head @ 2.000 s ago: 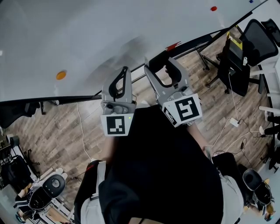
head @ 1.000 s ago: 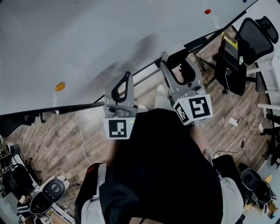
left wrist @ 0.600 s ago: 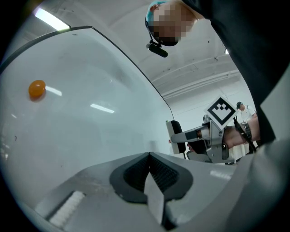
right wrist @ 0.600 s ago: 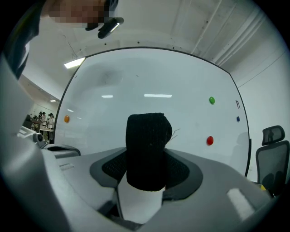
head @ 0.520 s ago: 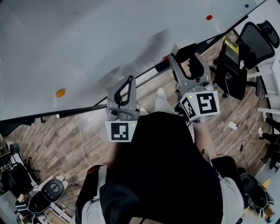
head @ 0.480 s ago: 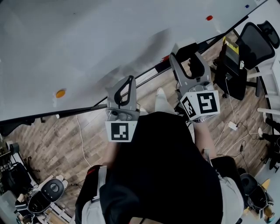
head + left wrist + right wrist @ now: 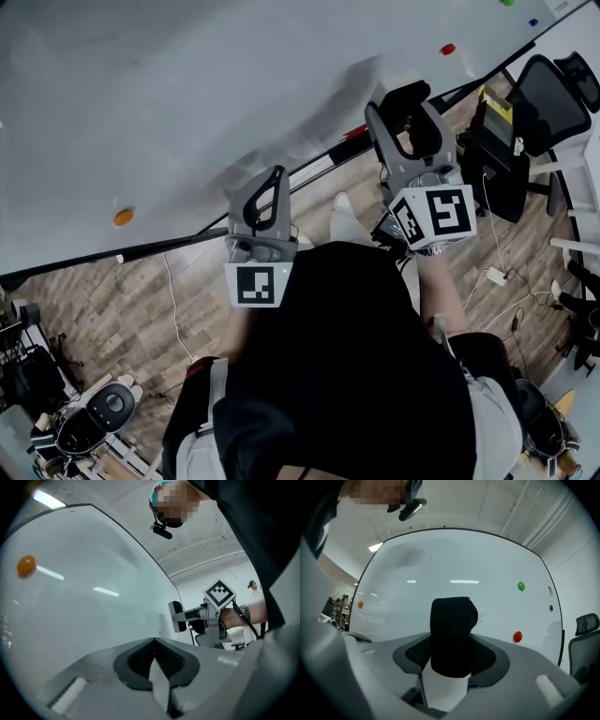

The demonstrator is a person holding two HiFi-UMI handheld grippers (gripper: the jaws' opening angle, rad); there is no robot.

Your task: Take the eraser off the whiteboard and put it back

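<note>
Right gripper (image 7: pixel 405 105) has swung up and rightward along the whiteboard (image 7: pixel 169 84), carrying the eraser (image 7: pixel 451 634) off the board.
Its jaws clamp the eraser's white body, black felt leading, likely ready for replacing. The left gripper (image 7: pixel 154 644) waits closed and empty. The head view shows only a dark shape between the jaws, while the right gripper view shows the grip plainly.

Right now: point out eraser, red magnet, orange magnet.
eraser (image 7: pixel 452 634), right gripper view, black felt face.
red magnet (image 7: pixel 517 636), right gripper view, centre.
orange magnet (image 7: pixel 26 565), left gripper view, centre.
</note>
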